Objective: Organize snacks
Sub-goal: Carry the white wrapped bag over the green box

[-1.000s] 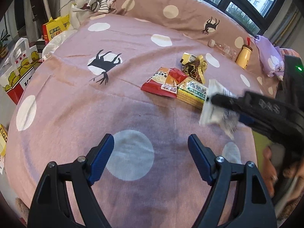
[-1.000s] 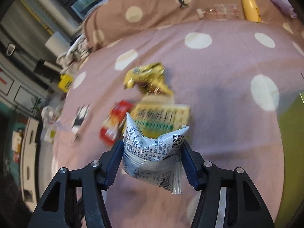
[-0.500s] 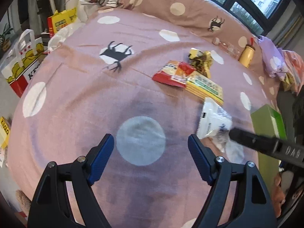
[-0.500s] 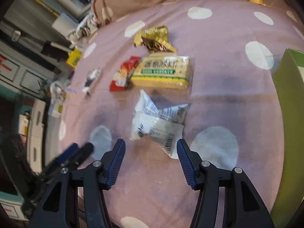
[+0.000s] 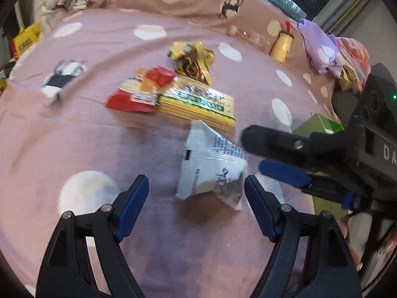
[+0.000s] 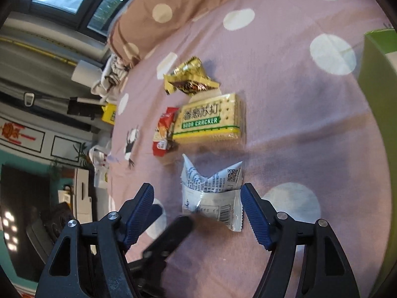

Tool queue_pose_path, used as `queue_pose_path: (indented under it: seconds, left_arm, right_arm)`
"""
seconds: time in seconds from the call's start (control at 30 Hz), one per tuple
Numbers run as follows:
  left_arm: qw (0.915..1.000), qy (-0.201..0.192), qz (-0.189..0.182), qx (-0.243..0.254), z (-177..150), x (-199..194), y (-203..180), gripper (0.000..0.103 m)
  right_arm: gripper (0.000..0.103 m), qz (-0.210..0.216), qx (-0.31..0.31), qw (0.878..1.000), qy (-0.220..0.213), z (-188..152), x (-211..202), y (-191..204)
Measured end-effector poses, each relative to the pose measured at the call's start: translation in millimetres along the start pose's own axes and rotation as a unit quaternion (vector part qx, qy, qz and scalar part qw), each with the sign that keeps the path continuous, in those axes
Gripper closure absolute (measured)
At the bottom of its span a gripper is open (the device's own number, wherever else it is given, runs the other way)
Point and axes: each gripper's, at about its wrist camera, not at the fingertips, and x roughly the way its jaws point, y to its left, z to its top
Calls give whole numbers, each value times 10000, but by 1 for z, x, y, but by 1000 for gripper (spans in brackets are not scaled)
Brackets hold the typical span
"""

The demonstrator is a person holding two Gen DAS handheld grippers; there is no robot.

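**White packet down on the bed, both grippers closing in on it**

Found the white packet [image 6: 211,193] lying flat on the pink dotted bed [image 5: 74,136], just near of the other 3 snacks: the yellow cracker pack [image 6: 208,119], the red packet [image 6: 165,129] at its left and the gold wrapper [image 6: 191,79] beyond. Noted the green box [image 6: 377,74] well off to the right.

Caught the right gripper [image 6: 197,191] with its jaws opening, the packet between them but resting on the cover, not pinched. Seemed to have the right pad just beside the crimped edge, the left pad clearly apart. From that camera, read the packet's long axis as running near to far, straight along the line of the fingers, so the jaws stood across its narrow width.

Saw the left gripper [image 5: 196,186] spread wide and carrying nothing, coming at the same packet [image 5: 211,168] from the other side. Placed the packet's near end between its pads, much closer to the right pad than the left. Spotted the right gripper [image 5: 258,152] entering from the right of that view, fingers at the packet's far right edge.

Judged neither hand clearly nearer. Would expect a handover or regrasp to turn on centring the left gripper a little rightward first.
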Motion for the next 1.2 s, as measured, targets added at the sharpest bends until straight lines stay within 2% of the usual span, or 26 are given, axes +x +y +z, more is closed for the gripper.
queue_pose_path:
  seconds: [0.03, 0.07, 0.17, 0.3, 0.37, 0.53, 0.67, 0.87, 1.03, 1.2]
  left_arm:
    - [10000, 21, -46, -24, 2, 3, -1, 29]
    - [9999, 19, -118, -52, 2, 5, -2, 37]
    - [9990, 138, -399, -144, 4, 12, -5, 46]
    - [9988, 179, -446, -30, 4, 17, -13, 52]
    - [9991, 172, -378, 35, 4, 17, -17, 52]
    - [9990, -5, -359, 267, 4, 8, -32, 54]
    - [9978, -243, -394, 477, 8, -4, -48, 54]
    - [9936, -608, -499, 809, 12, -23, -78, 54]
    - [9871, -787, -760, 1168, 16, -32, -111, 54]
    - [9787, -791, -1076, 1561, 22, -26, -152, 54]
  right_arm:
    - [29, -21, 33, 10000, 57, 1, 5, -1]
    - [29, -29, 76, 9999, 102, 2, 9, -3]
    - [29, -50, 189, 9995, 247, 4, 19, -9]
    - [30, 29, 338, 9987, 368, 6, 30, -15]
    - [39, -115, 289, 9989, 362, 5, 32, -15]
    - [45, -152, 160, 9996, 201, 3, 21, -12]
    - [45, -286, -126, 9994, -154, 1, -3, -1]
    - [45, -207, -282, 9972, -658, 1, -44, 1]
    - [45, -320, -355, 9924, -1134, 1, -85, -2]
    - [45, -513, -201, 9852, -1624, 3, -124, -17]
